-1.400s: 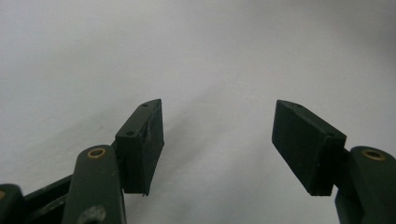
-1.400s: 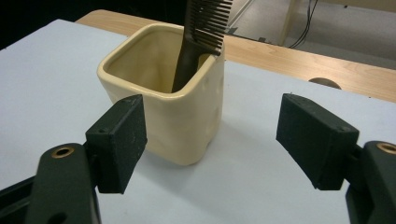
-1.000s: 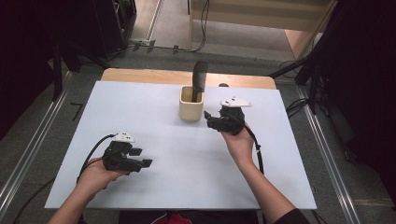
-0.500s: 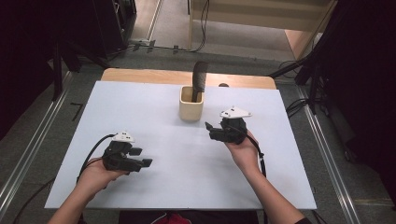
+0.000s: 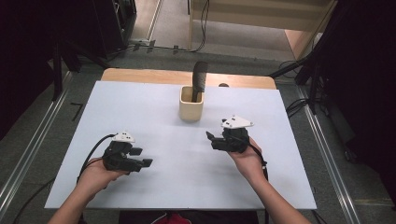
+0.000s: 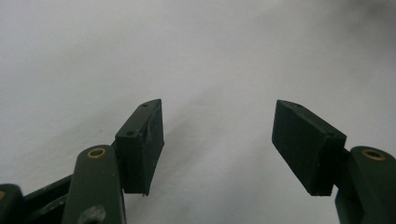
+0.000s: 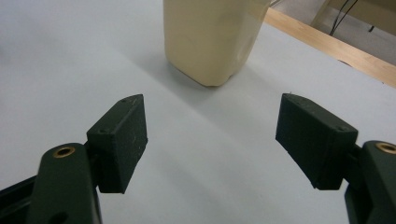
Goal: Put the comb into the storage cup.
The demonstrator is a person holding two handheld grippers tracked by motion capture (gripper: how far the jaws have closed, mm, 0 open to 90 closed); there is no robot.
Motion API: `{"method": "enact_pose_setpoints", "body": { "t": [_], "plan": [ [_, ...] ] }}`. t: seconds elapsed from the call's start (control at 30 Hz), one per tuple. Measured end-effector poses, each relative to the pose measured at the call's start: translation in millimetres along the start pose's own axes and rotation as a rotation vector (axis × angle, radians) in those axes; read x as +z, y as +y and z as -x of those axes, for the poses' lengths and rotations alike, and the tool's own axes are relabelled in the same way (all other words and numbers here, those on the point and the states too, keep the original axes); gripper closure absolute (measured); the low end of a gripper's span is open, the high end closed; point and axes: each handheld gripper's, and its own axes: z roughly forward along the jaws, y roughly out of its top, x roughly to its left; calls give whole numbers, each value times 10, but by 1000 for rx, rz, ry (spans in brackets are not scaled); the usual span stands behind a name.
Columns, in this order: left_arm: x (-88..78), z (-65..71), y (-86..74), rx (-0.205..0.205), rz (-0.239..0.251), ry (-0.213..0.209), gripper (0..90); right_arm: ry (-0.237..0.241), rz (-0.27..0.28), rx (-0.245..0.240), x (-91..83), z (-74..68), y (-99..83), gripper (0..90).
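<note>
Ahead of the right gripper (image 5: 212, 139), whose jaws stand wide and empty, the cream holder (image 5: 191, 103) with the dark comb (image 5: 199, 80) upright in it now lies farther off: the hand has drawn back from it, so the placing looks finished. Left gripper (image 5: 144, 163) rests open, empty.

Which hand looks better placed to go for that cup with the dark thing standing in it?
The right, probably. The right gripper sits nearer the beige cup, open and empty, and its own view looks straight at the cup. The left gripper, also open, rests farther off toward the table's near-left side.
</note>
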Motion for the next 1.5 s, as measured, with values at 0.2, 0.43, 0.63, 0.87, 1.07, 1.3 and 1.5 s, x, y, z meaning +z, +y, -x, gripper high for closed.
{"method": "enact_pose_setpoints", "body": {
  "t": [0.2, 0.43, 0.63, 0.87, 1.07, 1.3, 1.5],
  "plan": [
    [-1, 4, 2, 2, 4, -4, 352, 16, -9, -3, -93, 2, -94, 231],
    [-1, 10, 3, 4, 4, -4, 351, 18, -22, -11, -226, 23, -195, 231],
    [-6, 15, 2, 2, 6, -8, 351, 22, -34, -11, -280, 33, -264, 231],
    [-14, 24, 0, 0, 10, -9, 351, 46, -45, -8, -351, 53, -346, 231],
    [-35, 21, -20, 6, 10, -10, 351, 44, -58, -2, -428, 79, -419, 231],
    [-83, 2, -58, -3, 28, -8, 351, 52, -60, 6, -505, 108, -510, 231],
    [-96, -3, -83, -8, 33, -11, 351, 64, -51, 34, -596, 142, -580, 230]
  ]
}}
